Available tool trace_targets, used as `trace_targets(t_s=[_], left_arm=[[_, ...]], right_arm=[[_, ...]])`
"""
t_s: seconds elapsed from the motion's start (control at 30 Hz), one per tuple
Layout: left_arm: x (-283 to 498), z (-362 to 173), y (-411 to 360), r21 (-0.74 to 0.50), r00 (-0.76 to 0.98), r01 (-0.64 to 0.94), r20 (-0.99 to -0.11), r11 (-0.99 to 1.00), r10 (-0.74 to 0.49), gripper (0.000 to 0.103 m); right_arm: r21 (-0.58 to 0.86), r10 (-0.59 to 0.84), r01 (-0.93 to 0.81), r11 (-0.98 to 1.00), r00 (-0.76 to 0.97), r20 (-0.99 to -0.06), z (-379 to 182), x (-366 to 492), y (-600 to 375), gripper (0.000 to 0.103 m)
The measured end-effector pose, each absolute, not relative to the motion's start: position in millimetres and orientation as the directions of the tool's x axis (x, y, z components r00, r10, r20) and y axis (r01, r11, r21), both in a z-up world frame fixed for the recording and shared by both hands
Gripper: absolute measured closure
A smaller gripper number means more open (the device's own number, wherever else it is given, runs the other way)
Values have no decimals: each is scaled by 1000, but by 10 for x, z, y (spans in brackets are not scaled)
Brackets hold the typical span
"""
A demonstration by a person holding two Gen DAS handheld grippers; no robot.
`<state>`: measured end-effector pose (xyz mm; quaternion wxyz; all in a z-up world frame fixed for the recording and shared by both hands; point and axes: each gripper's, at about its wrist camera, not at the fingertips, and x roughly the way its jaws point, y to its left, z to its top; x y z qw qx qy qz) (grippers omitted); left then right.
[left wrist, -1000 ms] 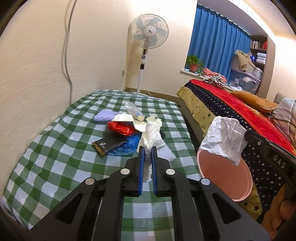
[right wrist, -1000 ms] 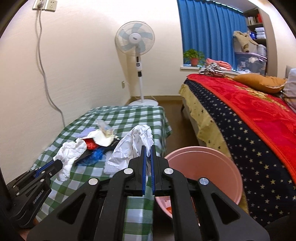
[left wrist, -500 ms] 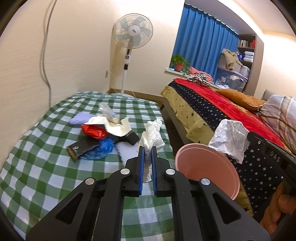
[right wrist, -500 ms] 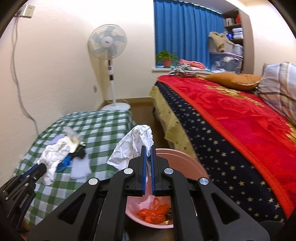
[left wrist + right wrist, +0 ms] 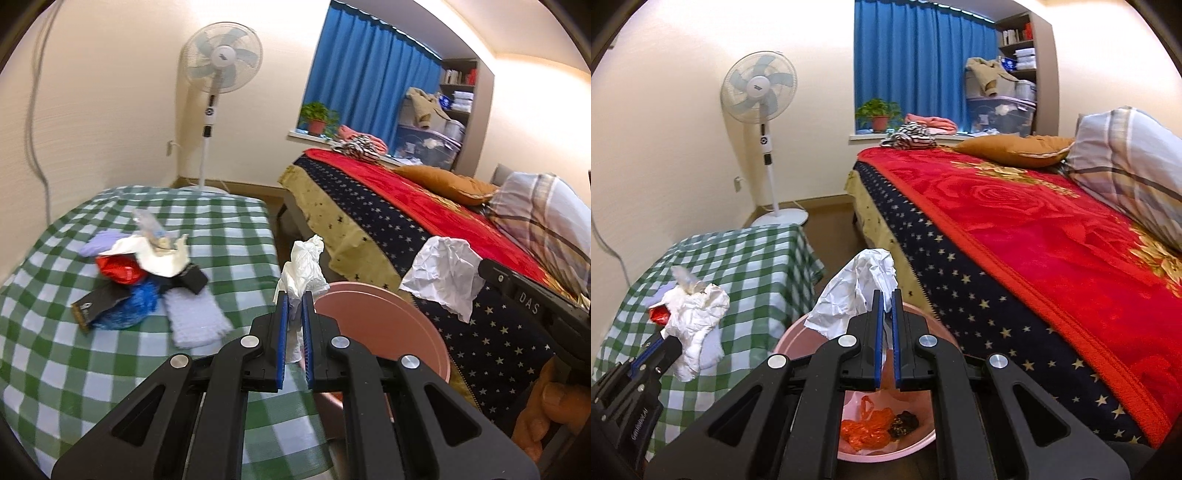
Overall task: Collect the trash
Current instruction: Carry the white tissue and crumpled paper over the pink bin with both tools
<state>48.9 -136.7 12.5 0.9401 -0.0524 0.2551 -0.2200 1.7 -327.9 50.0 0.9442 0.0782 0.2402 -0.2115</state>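
— So, how are the two hands set?

— Both tilt down over the gap between the table (image 5: 66,354) and the bed (image 5: 1027,236). The right gripper (image 5: 885,325) hangs over the pink bin (image 5: 923,443), jaws pinched on a crumpled paper (image 5: 849,291) that sticks up from the tips. The left gripper (image 5: 294,325) sits beside the bin's rim (image 5: 388,314), at the table's edge, jaws pinched on a white tissue wad (image 5: 304,266).

— Anything in the bin already?

— An orange bag (image 5: 864,430) and a dark scrap (image 5: 904,421) lie on its bottom, right under the right gripper's frame.

— And the table?

— Green check cloth, with a heap of trash left of the left gripper: a pale lilac cloth (image 5: 195,321), a blue bag (image 5: 133,306), a red wrapper (image 5: 118,269), a black packet (image 5: 96,302), white paper (image 5: 159,258) and a clear bottle (image 5: 147,225), all touching or overlapping.

— Anything blocking the drop?

— Only the right gripper's own black frame hides part of the bin. A fan (image 5: 219,62) stands well behind the table.
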Motion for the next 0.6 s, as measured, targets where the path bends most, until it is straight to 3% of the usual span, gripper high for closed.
trace_targets(t_s=[0.6], left_arm=[[665, -126, -1768, -215, 705, 460, -502, 862, -501, 95]], right_arm=[[36, -413, 494, 869, 762, -499, 403, 110, -3429, 98]])
